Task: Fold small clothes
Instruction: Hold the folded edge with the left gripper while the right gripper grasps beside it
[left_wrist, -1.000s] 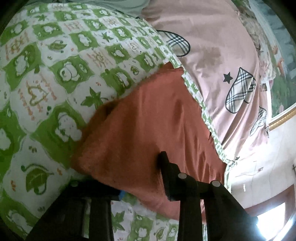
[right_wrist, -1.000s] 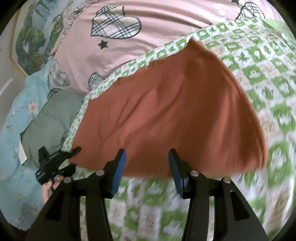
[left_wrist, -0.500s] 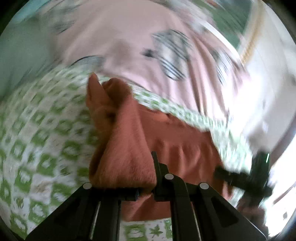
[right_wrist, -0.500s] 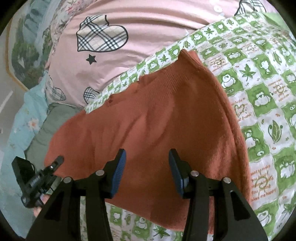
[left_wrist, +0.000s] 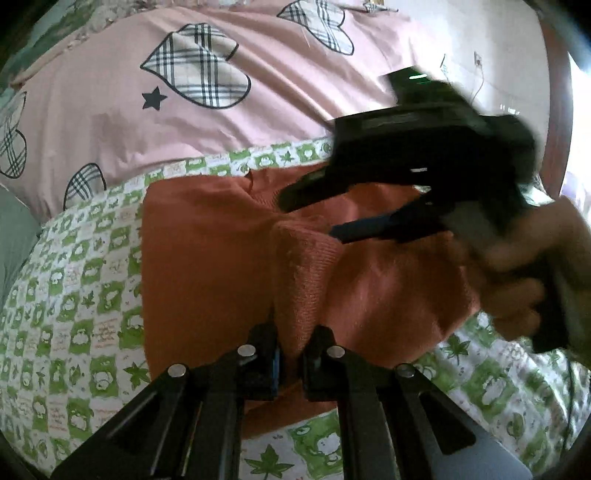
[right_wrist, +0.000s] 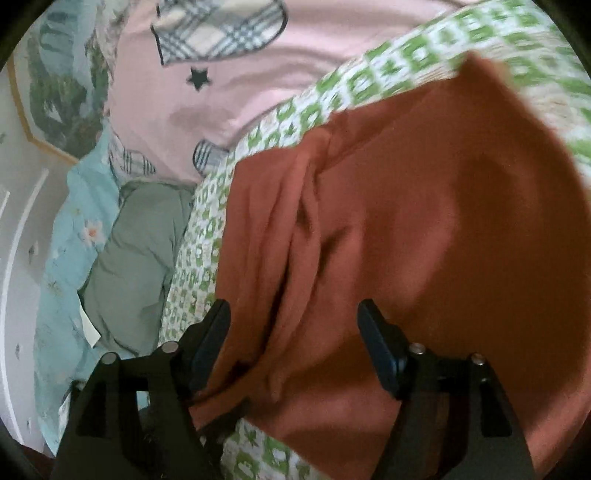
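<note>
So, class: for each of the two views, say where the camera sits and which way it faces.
Left wrist: on the left gripper, aimed down at the rust garment it pinches; the right gripper and hand show.
Right wrist: on the right gripper, jaws just opened, over the garment.
Both share the garment, green checked cloth and pink bedding.

One rust garment, two claws, one hand
</note>
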